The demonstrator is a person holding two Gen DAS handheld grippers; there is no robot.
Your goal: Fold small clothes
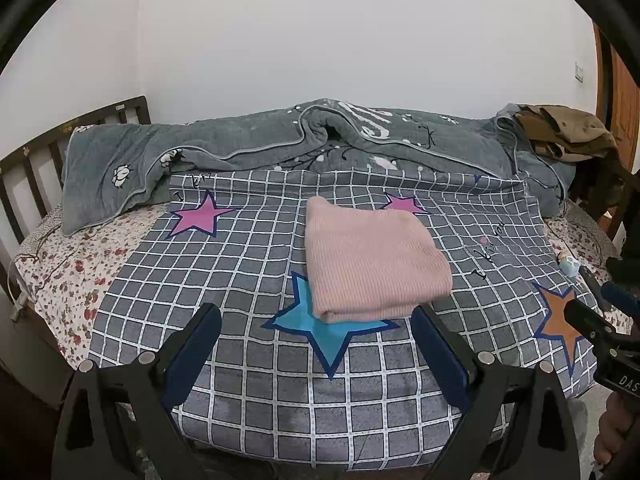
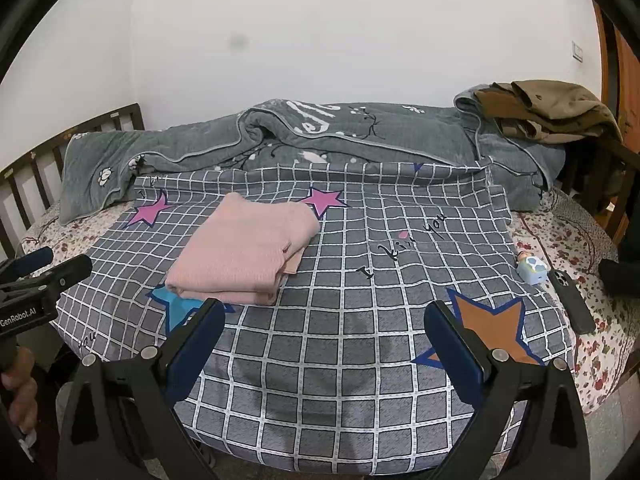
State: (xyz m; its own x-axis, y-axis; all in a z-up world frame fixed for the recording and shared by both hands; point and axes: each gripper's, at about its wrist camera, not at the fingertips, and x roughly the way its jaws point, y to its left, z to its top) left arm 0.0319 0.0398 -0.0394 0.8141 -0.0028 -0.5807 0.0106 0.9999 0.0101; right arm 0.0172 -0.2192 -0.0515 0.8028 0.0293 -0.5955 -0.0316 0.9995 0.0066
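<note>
— Item: pink sweater (image 1: 370,258)?
— Folded, lying on checked sheet (image 1: 248,392), partly over blue star (image 1: 320,328).
— Grippers?
— Left gripper (image 1: 316,344), right gripper (image 2: 325,340): both spread wide, holding nothing, near edge.

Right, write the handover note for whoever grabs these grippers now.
Left gripper: open, holding nothing, above the near edge of the checked sheet.
Right gripper: open, holding nothing, to the right of the garment.
Pink garment: folded into a compact stack, lying on the sheet partly over the blue star.
Done: this piece looks folded.
Left: no other small clothes in view on the sheet; brown clothing is piled at the far right.
</note>
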